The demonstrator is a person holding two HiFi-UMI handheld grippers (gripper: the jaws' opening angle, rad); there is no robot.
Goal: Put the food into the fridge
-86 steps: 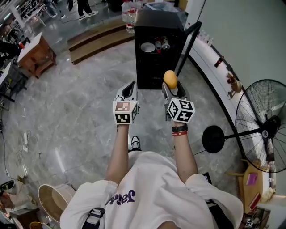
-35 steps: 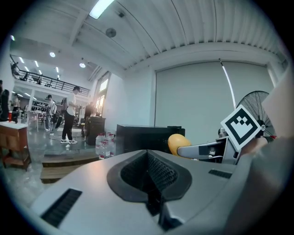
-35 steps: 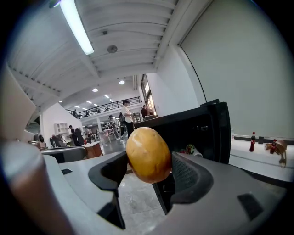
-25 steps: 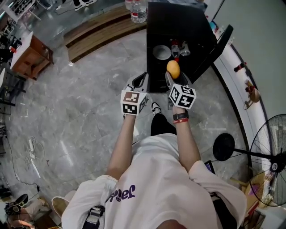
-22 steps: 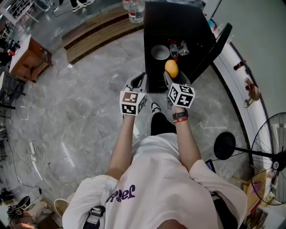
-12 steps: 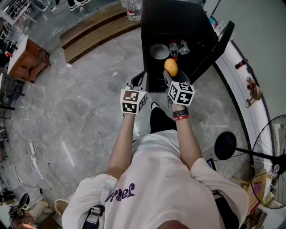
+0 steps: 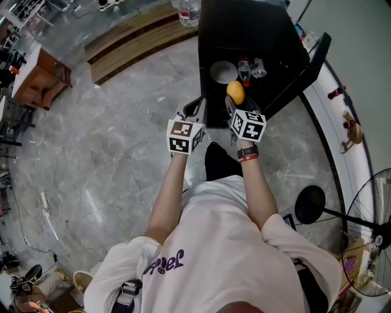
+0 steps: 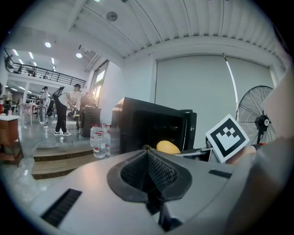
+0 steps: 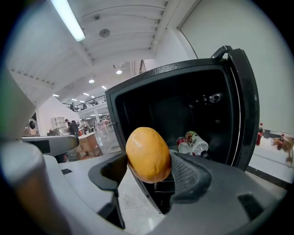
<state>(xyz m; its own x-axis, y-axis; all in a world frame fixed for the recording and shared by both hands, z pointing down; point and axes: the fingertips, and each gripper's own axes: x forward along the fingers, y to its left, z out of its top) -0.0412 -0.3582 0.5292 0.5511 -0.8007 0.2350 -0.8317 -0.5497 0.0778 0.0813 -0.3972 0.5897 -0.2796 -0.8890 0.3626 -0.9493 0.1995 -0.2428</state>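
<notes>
A yellow-orange mango (image 7: 235,93) (image 9: 148,154) sits clamped between the jaws of my right gripper (image 7: 234,103) (image 9: 146,170), just in front of the open black fridge (image 7: 244,36) (image 9: 183,105). The fridge door (image 7: 305,67) (image 9: 241,105) stands swung out to the right. Inside lie a white bowl (image 7: 223,72) and two bottles (image 7: 252,67) (image 9: 193,143). My left gripper (image 7: 194,109) (image 8: 148,172) is shut and empty, level with the right one and to its left; past its tips I see the mango (image 8: 168,147) and the fridge (image 8: 151,128).
A standing fan (image 7: 372,220) (image 8: 257,121) is at the right. Water bottles (image 7: 188,12) (image 8: 98,142) stand on a wooden step (image 7: 134,36) left of the fridge. A wooden table (image 7: 36,76) is far left. People stand in the hall behind.
I have stepped closer to the fridge over the last seconds; both grippers now hang nearer its open front. The mango stays in the right gripper's hold.
</notes>
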